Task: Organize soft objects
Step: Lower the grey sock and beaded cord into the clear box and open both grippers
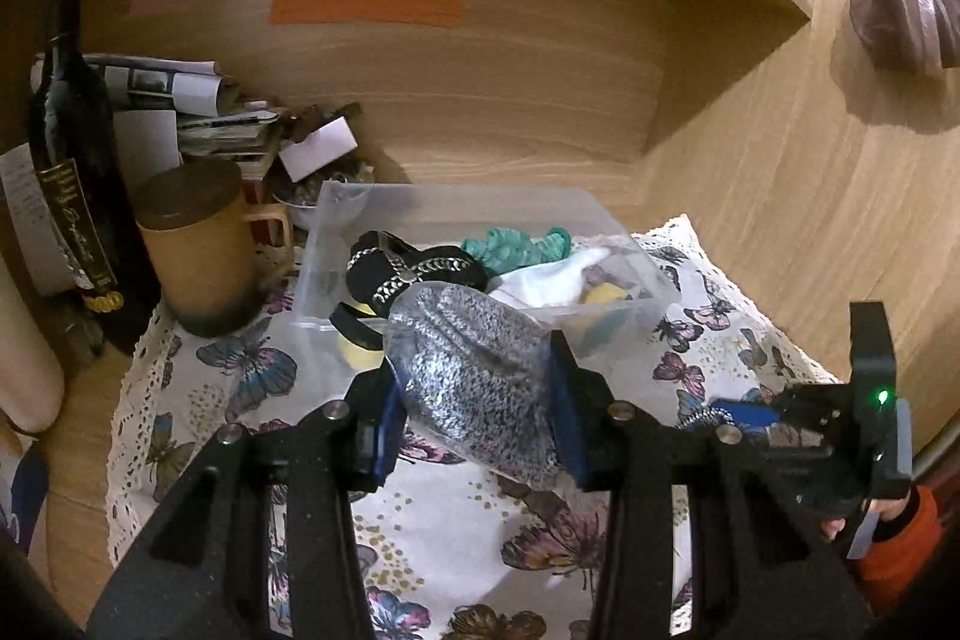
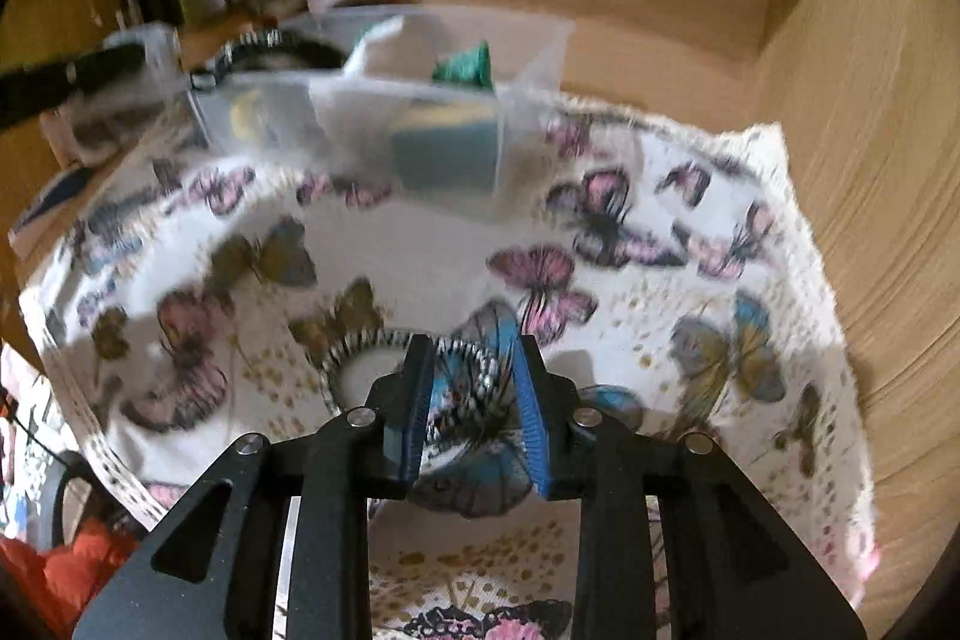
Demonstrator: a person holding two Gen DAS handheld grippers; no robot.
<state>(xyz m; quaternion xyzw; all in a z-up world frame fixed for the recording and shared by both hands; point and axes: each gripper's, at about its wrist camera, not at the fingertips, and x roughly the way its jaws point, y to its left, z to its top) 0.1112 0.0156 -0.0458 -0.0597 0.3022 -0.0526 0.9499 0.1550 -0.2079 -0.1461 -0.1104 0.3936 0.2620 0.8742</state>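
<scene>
My left gripper [image 1: 474, 382] is shut on a grey speckled knit piece [image 1: 468, 340], held above the butterfly cloth [image 1: 444, 526] just in front of a clear plastic box [image 1: 336, 220]. The box holds a black chain-patterned item [image 1: 414, 268], something teal [image 1: 516, 244], white cloth and yellow pieces. In the right wrist view my right gripper [image 2: 474, 358] stands slightly open low over the cloth [image 2: 420, 244]. A black-and-white striped band [image 2: 360, 346] lies on the cloth and runs between its blue pads [image 2: 531, 400]. The box [image 2: 528, 82] shows blurred behind.
A dark wine bottle [image 1: 72, 160], a tan lidded mug [image 1: 198, 244] and a paper stack [image 1: 198, 100] crowd the left of the box. A wooden shelf [image 1: 720, 10] overhangs the back wall. A hand in an orange sleeve [image 1: 900, 538] holds the right gripper [image 1: 738, 412].
</scene>
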